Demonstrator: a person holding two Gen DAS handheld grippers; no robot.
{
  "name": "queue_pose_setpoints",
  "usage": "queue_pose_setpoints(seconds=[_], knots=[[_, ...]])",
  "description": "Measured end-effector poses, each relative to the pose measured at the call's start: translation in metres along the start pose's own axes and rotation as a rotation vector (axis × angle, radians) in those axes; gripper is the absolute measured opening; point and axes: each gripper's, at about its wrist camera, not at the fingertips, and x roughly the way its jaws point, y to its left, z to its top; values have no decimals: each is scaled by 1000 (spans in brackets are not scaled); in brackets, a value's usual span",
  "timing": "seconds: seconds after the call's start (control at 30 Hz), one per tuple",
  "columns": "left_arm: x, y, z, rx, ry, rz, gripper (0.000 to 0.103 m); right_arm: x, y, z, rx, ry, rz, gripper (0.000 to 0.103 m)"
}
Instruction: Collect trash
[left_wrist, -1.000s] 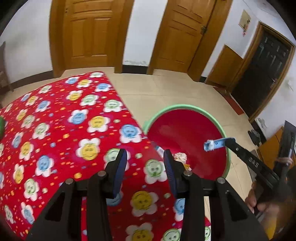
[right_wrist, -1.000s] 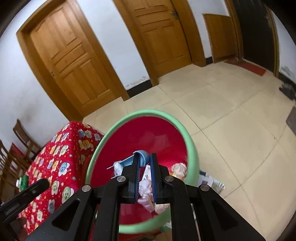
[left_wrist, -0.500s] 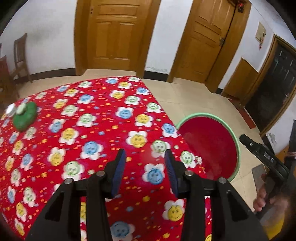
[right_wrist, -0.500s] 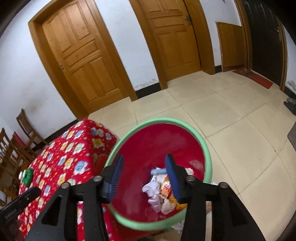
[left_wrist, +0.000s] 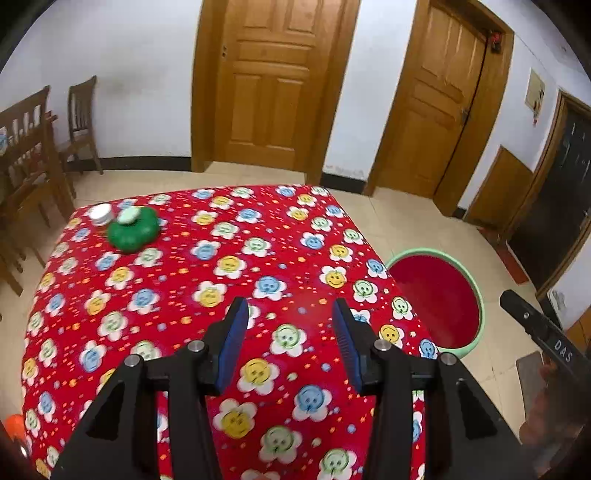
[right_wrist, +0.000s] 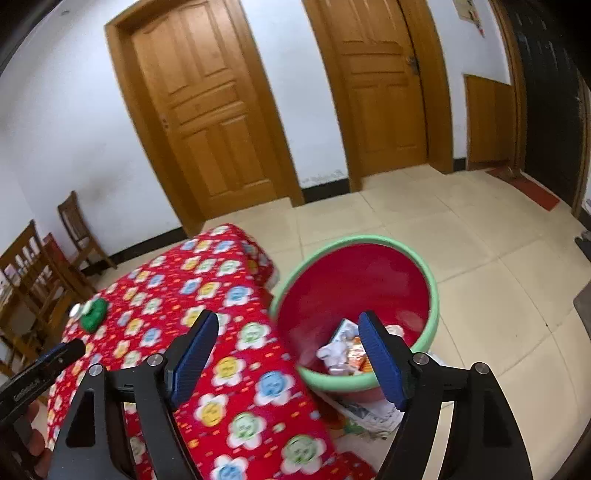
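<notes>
Right wrist view: the right tool (right_wrist: 288, 350) is opening wide with nothing inside, over the bin's (right_wrist: 434, 295) edge where trash (right_wrist: 343, 350) is lying. The left tool (left_wrist: 286, 343) is opening too, empty, facing the worktop (left_wrist: 177, 280) and green thing (left_wrist: 133, 230), likely next.

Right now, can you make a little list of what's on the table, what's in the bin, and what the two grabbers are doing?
table: red flower-print cloth
on table: green bottle lying down, small white jar beside it
bin: on the floor beside the table, crumpled trash inside
left gripper: empty, jaws opening
right gripper: empty, jaws opening
</notes>
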Motion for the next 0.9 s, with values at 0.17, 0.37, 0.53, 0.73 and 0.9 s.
queue_pose_setpoints(seconds=[0.17, 0.37, 0.53, 0.73, 0.9], knots=[[-25, 14, -9, -13, -22, 44, 47, -25, 28, -11, -64, -47, 25, 83], [-51, 33, -24, -46, -42, 101, 47, -53, 51, -24, -103, -82, 65, 84], [-73, 44, -41, -57, -68, 142, 47, -73, 59, -36, -97, -109, 76, 84], [-88, 51, -58, -43, -94, 209, 47, -86, 68, -58, -126, -132, 90, 85], [-97, 53, -75, -44, -118, 237, 47, -90, 79, -81, -149, -143, 119, 85]])
